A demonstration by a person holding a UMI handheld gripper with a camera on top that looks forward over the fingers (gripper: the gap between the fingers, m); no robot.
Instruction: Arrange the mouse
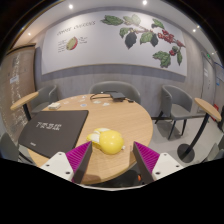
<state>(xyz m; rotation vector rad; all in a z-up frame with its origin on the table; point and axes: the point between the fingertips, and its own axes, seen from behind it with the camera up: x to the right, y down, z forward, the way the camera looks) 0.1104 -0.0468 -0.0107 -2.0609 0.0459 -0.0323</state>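
A yellow mouse with a whitish part at its left lies on the round wooden table, near the table's front edge. My gripper is held just short of it, the two pink-padded fingers spread wide to either side. The mouse sits just ahead of the fingertips, between their lines, with a clear gap at each side. Nothing is held. A dark mouse mat with white lettering lies on the table to the left of the mouse.
Grey chairs stand round the table, one at the right and one behind. A dark flat object lies at the table's far edge. A white wall with a fruit mural is at the back. A table base stands at the right.
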